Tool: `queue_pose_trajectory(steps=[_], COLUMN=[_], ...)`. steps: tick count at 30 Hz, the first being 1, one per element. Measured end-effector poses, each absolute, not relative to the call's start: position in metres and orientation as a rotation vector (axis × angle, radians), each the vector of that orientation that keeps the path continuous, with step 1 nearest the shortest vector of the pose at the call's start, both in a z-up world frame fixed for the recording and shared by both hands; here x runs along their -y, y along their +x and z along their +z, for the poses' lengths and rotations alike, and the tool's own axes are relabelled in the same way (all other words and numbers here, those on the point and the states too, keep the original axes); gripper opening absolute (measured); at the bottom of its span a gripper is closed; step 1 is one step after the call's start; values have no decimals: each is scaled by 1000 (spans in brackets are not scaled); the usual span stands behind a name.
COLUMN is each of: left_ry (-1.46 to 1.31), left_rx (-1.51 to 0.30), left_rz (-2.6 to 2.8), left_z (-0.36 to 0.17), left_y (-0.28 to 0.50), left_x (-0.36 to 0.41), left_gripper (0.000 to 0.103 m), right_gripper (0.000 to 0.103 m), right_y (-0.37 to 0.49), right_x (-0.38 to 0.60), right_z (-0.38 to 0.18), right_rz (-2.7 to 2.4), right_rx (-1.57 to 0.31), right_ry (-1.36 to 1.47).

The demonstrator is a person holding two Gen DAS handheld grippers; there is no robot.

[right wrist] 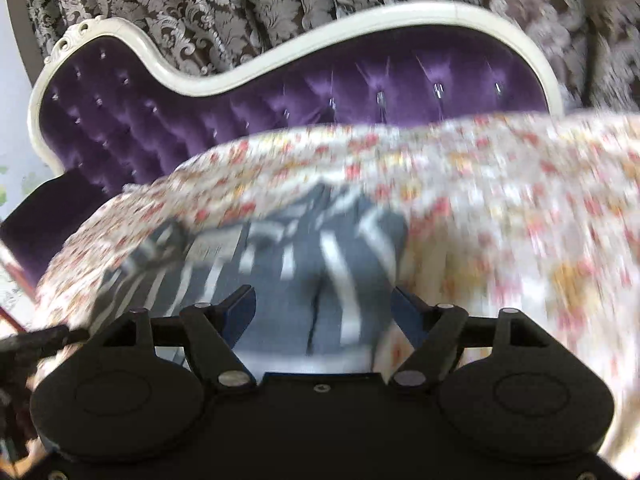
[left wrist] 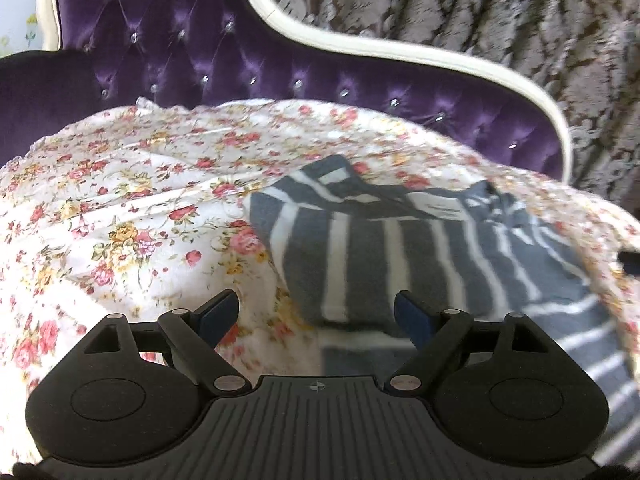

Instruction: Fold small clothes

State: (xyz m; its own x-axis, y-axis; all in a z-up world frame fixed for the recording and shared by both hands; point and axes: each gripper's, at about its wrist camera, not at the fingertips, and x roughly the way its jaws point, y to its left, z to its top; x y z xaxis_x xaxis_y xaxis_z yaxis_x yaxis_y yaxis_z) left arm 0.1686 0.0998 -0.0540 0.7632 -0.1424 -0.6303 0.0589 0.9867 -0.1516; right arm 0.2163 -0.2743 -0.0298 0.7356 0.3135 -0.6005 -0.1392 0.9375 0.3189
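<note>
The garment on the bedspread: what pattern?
Grey with white stripes, clearest in the left wrist view.

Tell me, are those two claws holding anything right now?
No. Both the left gripper and right gripper have their jaws wide open over the striped garment, gripping nothing.

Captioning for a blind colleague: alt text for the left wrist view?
An open left gripper hovers over the near edge of a grey-and-white striped garment lying on a floral sheet, with a purple tufted sofa back behind.
</note>
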Motion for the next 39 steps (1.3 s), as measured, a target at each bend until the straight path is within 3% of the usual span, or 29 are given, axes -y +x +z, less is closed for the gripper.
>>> queue_pose_trajectory(steps=[16, 30, 31, 34, 37, 38, 39], left_ry=[-193, -260, -251, -262, -289, -293, -297], left_rx=[-763, -887, -885, -892, -896, -894, -892], left_rz=[-157, -181, -181, -193, -212, -215, -217], left_z=[-52, -80, -79, -78, -78, -78, -78], left_y=[42, 1, 0, 0, -1, -2, -2], left_x=[-80, -73, -71, -71, -70, -69, -68], left_gripper=[86, 86, 86, 85, 83, 81, 72], right_gripper=[77, 77, 76, 54, 45, 35, 31], right_y=[74, 36, 36, 34, 32, 32, 31], right_x=[268, 272, 272, 267, 264, 263, 263], right_z=[-56, -75, -75, -75, -75, -74, -74], right_rz=[271, 272, 279, 288, 279, 277, 272], right_rx=[-779, -883, -886, -899, -900, -899, -896], right_ry=[263, 372, 375, 359, 334, 328, 323])
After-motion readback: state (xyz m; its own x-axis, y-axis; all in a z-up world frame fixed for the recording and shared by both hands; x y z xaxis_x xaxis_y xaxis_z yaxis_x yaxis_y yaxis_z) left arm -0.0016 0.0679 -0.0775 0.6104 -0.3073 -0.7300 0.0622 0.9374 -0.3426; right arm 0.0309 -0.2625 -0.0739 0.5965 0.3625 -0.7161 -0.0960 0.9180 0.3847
